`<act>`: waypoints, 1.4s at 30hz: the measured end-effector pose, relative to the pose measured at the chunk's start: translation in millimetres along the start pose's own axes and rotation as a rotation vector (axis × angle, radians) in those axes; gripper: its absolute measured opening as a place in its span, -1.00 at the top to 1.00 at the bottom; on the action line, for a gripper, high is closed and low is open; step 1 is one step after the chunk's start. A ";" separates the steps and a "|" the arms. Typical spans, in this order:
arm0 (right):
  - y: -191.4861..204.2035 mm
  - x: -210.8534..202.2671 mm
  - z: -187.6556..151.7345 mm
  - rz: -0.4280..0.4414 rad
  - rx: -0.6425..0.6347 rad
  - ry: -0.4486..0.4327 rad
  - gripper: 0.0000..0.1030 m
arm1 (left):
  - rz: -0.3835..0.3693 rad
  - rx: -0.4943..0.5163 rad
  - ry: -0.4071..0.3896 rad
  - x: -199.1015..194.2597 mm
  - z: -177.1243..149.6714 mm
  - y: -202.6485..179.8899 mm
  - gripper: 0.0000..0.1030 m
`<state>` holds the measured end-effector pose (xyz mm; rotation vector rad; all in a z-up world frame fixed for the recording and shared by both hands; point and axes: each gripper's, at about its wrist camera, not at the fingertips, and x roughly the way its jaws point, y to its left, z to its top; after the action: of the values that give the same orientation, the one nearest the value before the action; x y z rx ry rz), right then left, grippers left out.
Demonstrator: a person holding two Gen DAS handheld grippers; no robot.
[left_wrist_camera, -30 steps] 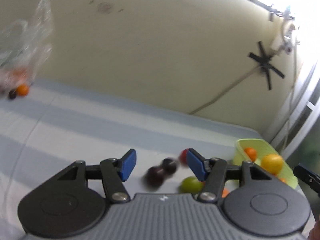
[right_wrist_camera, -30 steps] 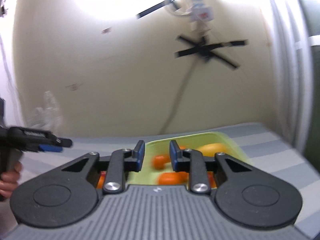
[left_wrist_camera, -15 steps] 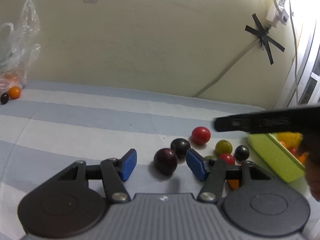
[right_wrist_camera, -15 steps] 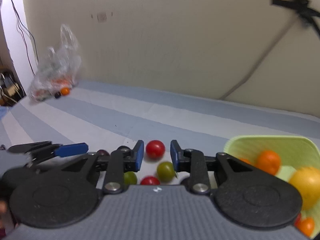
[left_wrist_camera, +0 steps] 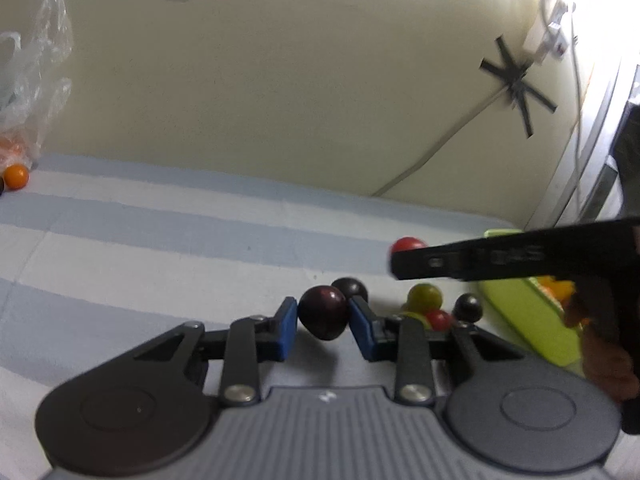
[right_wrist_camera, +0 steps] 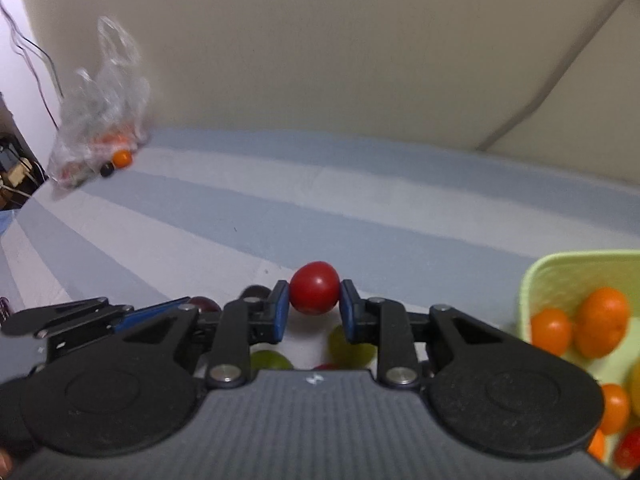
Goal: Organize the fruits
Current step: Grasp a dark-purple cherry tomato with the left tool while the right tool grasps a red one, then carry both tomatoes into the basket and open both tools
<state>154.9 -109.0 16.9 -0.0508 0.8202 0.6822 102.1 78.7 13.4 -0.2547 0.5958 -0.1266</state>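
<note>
In the left wrist view my left gripper (left_wrist_camera: 323, 314) has its blue pads against both sides of a dark purple fruit (left_wrist_camera: 323, 312) on the striped cloth. Behind it lie another dark fruit (left_wrist_camera: 352, 287), a green one (left_wrist_camera: 425, 298), a small red one (left_wrist_camera: 439, 319) and a black one (left_wrist_camera: 468, 307). In the right wrist view my right gripper (right_wrist_camera: 313, 298) has its pads against a red tomato (right_wrist_camera: 315, 288). The green basket (right_wrist_camera: 536, 280) at the right holds oranges (right_wrist_camera: 602, 322). The right gripper (left_wrist_camera: 500, 258) crosses the left wrist view, and the left gripper (right_wrist_camera: 96, 316) shows at lower left.
A clear plastic bag (right_wrist_camera: 100, 120) with fruit lies at the far left by the wall, with an orange fruit (right_wrist_camera: 122, 157) and a dark one (right_wrist_camera: 106, 169) beside it. Green fruits (right_wrist_camera: 268, 360) lie under my right gripper. A cable runs down the wall.
Both grippers moved forward onto the fruit pile. The left jaws narrowed around the dark purple fruit. The right jaws now hold the red tomato between them.
</note>
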 end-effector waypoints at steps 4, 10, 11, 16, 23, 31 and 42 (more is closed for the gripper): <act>2.7 -55.7 -29.8 0.014 -0.009 -0.133 0.43 | -0.080 0.005 -0.029 -22.1 -0.7 -8.8 0.44; -0.7 -108.9 -108.8 -0.041 -0.056 -0.199 0.42 | -0.205 0.121 0.014 -43.8 -18.4 -55.7 0.43; -2.6 -112.5 -121.9 -0.062 -0.063 -0.195 0.42 | -0.220 0.145 0.035 -44.1 -23.2 -65.5 0.43; -14.3 -125.0 -158.5 -0.094 -0.011 -0.185 0.42 | -0.240 0.231 0.100 -46.2 -47.5 -96.2 0.43; -8.0 -120.3 -170.8 -0.135 -0.032 -0.197 0.39 | -0.171 0.283 0.129 -42.7 -65.2 -108.5 0.24; -21.4 -127.2 -179.6 -0.099 -0.033 -0.233 0.42 | -0.148 0.304 0.132 -40.1 -61.2 -120.5 0.44; -63.0 -158.6 -152.4 -0.204 0.076 -0.487 0.41 | -0.259 0.285 0.064 -4.4 10.4 -162.5 0.44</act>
<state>14.5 -289.5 7.0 0.0966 0.3642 0.4425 97.2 -74.5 68.4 -0.0501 0.5985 -0.4676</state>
